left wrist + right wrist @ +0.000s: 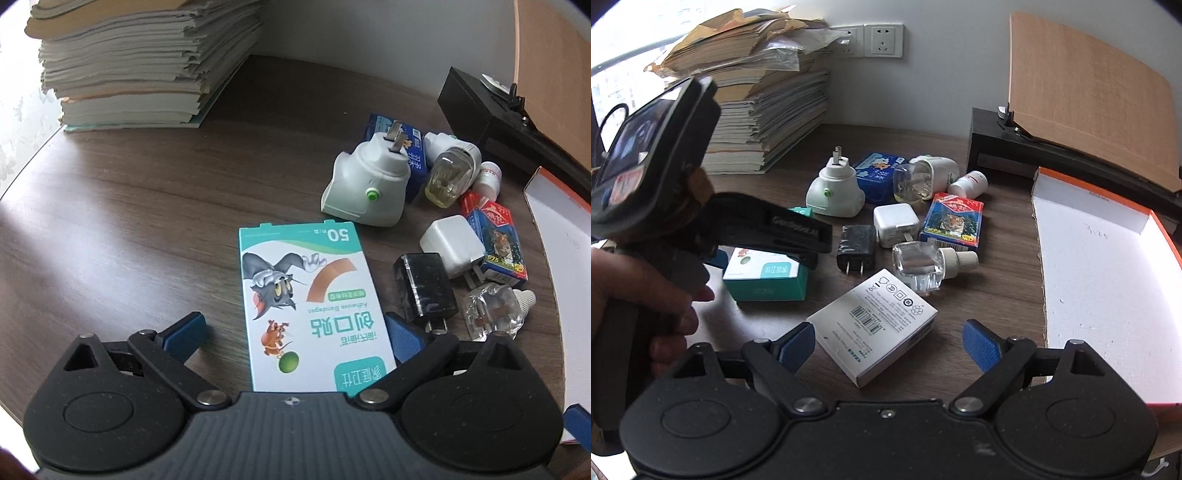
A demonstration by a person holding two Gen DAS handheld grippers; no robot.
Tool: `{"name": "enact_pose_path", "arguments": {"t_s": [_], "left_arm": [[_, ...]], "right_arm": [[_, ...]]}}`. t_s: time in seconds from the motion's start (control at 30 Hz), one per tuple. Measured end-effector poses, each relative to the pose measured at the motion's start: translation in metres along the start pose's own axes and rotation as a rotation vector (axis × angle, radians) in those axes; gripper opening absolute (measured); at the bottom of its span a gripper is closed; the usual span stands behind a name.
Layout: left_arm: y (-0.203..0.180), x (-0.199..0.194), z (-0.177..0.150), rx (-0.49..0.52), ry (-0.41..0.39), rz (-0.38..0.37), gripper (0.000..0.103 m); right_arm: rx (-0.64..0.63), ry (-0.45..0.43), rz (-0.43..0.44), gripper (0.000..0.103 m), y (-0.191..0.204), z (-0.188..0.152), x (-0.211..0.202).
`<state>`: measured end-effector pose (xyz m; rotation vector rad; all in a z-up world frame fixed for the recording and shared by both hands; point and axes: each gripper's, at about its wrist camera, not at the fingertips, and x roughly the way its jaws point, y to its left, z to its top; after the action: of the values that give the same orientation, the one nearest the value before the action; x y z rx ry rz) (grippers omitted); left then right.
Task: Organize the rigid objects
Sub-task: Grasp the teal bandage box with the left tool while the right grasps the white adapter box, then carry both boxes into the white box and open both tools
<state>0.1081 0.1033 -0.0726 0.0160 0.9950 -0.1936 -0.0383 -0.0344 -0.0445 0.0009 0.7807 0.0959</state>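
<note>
Wood-grain worktop runs back to a wall, with a tall stack of papers at its far left corner.

From my left wrist, my left gripper stands spread wide, its blue pads either side of the bandage box without touching it, so I judge I am lined up to pinch it across its width. It lies flat, print facing away from me: "Adhesive Bandages" and "50". Beyond it, toward the right edge, sits the clutter: a white plug-in unit, a black charger and a white charger.

From my right wrist, my right gripper is also open, straddling a white carton with a barcode, not yet pinching. An open orange-rimmed box waits at the right edge, probably the destination. "3125" is pencilled inside.
</note>
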Motion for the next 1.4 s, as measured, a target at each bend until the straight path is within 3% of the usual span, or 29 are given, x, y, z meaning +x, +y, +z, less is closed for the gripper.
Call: {"name": "enact_pose_path", "arguments": {"t_s": [0.07,0.1,0.13,0.3,0.43,0.53,0.6,0.63,0.67,0.83,1.0,1.4], "left_arm": [[0.003,-0.004,-0.003,0.032,-0.03,-0.01,0.093],[0.004,-0.006,-0.004,0.052,-0.046,-0.018,0.079],[0.005,-0.009,-0.004,0.069,-0.054,-0.021,0.072],[0.017,-0.018,-0.01,0.046,-0.058,-0.058,0.072],[0.026,-0.029,-0.016,0.035,-0.068,-0.068,0.072],[0.027,-0.035,-0.017,0.03,-0.076,-0.07,0.072],[0.026,-0.037,-0.017,0.032,-0.083,-0.071,0.072],[0.025,-0.038,-0.017,0.032,-0.085,-0.074,0.072],[0.024,-0.04,-0.018,0.033,-0.087,-0.077,0.072],[0.017,-0.051,-0.022,0.051,-0.106,-0.104,0.072],[-0.001,-0.064,-0.019,0.063,-0.131,-0.145,0.072],[-0.08,-0.089,-0.013,0.156,-0.169,-0.271,0.072]], "right_arm": [[0.027,0.011,0.003,0.102,-0.003,0.001,0.003],[0.044,0.016,0.009,0.102,-0.003,0.002,0.004],[0.062,0.027,0.012,0.102,-0.003,0.004,0.007],[0.169,0.085,0.023,0.102,0.0,0.01,0.022],[0.259,0.145,-0.029,0.102,0.003,0.016,0.042],[0.274,0.15,-0.064,0.101,0.005,0.018,0.055],[0.246,0.167,-0.102,0.094,0.005,0.017,0.061],[0.215,0.152,-0.108,0.087,0.005,0.016,0.06],[0.182,0.145,-0.123,0.071,0.005,0.014,0.059],[0.196,0.135,-0.12,0.07,-0.018,0.012,0.05],[0.178,0.058,-0.157,0.07,-0.039,0.018,0.022],[0.258,-0.076,-0.287,0.07,-0.125,0.033,-0.046]]}}
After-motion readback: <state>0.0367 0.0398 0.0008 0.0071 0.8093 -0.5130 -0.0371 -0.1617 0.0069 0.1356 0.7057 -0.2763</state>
